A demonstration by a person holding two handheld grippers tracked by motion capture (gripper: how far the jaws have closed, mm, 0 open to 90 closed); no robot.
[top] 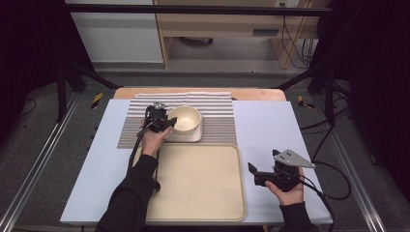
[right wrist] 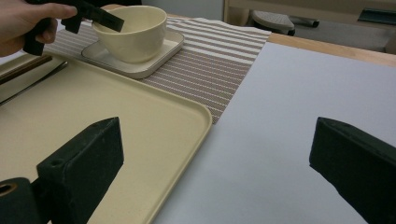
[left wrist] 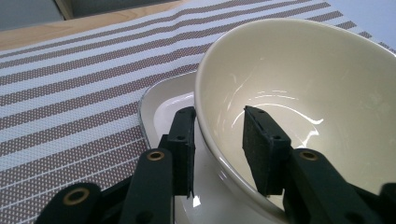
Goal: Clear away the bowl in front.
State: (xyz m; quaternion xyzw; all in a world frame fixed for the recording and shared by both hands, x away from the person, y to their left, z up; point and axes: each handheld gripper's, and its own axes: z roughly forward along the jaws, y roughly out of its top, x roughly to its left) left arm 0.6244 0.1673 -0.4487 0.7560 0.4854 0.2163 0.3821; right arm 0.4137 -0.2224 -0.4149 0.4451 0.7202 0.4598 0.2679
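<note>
One table carries one cream tray, one striped mat, one square plate and one bowl on it. The left gripper straddles the bowl's rim, jaws not fully pressed. The right gripper gapes wide beside the tray.

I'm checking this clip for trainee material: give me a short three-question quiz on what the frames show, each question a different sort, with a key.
1. True or false: the left gripper has one jaw inside the bowl and one outside its wall.
2. What does the bowl sit on? A) the tray B) a square plate on the striped mat C) the bare table
3. Fill in: the right gripper hangs with its jaws ____ over the table beside the tray.

Key: 1 true; 2 B; 3 open.
</note>
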